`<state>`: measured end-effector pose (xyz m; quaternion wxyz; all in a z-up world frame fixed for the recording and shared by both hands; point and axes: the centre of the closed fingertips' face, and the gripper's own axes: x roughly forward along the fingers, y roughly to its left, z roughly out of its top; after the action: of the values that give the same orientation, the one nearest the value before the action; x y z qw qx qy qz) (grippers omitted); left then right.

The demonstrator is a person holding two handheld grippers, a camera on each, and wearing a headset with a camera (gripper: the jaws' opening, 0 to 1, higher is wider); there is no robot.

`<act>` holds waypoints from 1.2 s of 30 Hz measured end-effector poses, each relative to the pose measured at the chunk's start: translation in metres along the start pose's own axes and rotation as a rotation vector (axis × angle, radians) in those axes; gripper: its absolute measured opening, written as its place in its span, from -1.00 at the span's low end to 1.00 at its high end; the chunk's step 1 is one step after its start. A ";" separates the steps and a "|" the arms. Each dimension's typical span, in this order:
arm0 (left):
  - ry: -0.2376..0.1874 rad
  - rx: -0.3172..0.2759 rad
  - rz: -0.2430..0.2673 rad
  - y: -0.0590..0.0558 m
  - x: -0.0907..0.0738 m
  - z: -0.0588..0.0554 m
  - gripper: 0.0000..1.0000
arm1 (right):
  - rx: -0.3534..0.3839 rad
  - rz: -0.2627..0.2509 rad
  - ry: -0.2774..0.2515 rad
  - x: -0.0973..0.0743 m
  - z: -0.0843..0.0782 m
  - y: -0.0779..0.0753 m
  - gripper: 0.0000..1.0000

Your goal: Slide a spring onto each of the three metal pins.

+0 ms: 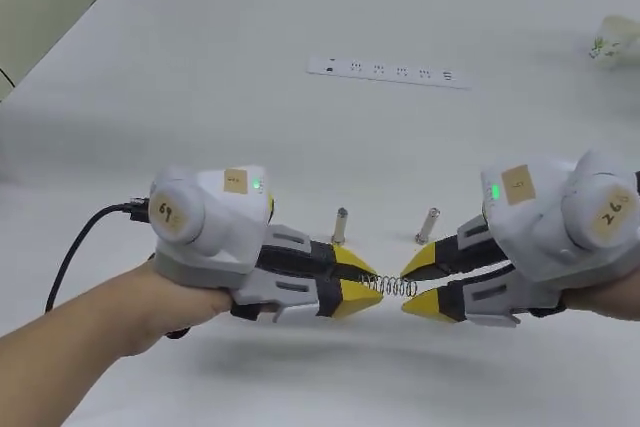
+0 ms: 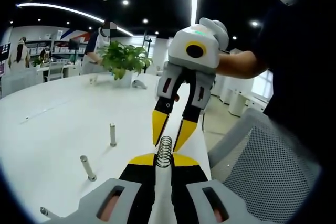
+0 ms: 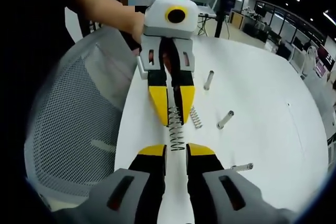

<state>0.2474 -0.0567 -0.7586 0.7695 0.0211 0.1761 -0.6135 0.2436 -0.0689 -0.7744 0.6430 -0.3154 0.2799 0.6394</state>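
Holding a spring [image 1: 390,287] level above the surface [image 1: 300,147], your left tongs [image 1: 372,285] are clenched on one end of it. The coil sticks straight out from their yellow tips. Your right tongs [image 1: 405,289] face them tip to tip. Their jaws stand a little apart, one on each side of the free end of the spring, and they look released, not pressing on it.

Behind the tongs, the left pin [image 1: 340,225] and the right pin [image 1: 430,223] stand upright on the surface, apart from each other, and both are bare. In the right gripper view, a third pin [image 3: 241,167] is in the same row, nearest to your right tongs, and it is bare as well. In that view, a second spring [image 3: 195,116] lies flat on the surface, just beside the tips of the left tongs and near the right pin.

A power strip [image 1: 390,71] lies farther back, well apart from the pins. A mesh chair [image 3: 79,119] stands at the edge of the surface on your side.
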 end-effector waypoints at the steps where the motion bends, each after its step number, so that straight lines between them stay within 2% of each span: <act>1: 0.000 0.000 -0.001 0.000 0.000 0.000 -0.97 | 0.005 -0.004 -0.005 0.000 0.000 0.000 -0.74; 12: 0.014 0.011 -0.011 -0.002 0.001 0.001 -0.96 | 0.003 0.004 -0.020 -0.001 0.001 0.002 -0.85; 14: 0.011 0.008 -0.007 -0.002 0.000 0.001 -0.96 | -0.033 -0.001 -0.029 -0.005 0.005 0.002 -0.85; 21: 0.018 0.011 -0.007 -0.001 0.000 -0.001 -0.97 | -0.053 0.007 -0.064 -0.015 0.020 -0.001 -0.86; 29: 0.021 0.014 -0.007 0.000 -0.001 -0.003 -0.97 | -0.103 0.010 -0.090 -0.017 0.034 0.003 -0.86; 36: 0.024 0.012 -0.006 0.000 0.000 -0.003 -0.97 | -0.109 0.019 -0.109 -0.018 0.042 0.004 -0.86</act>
<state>0.2469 -0.0556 -0.7619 0.7653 0.0326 0.1815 -0.6167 0.2372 -0.0490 -0.7339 0.6330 -0.3120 0.2119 0.6760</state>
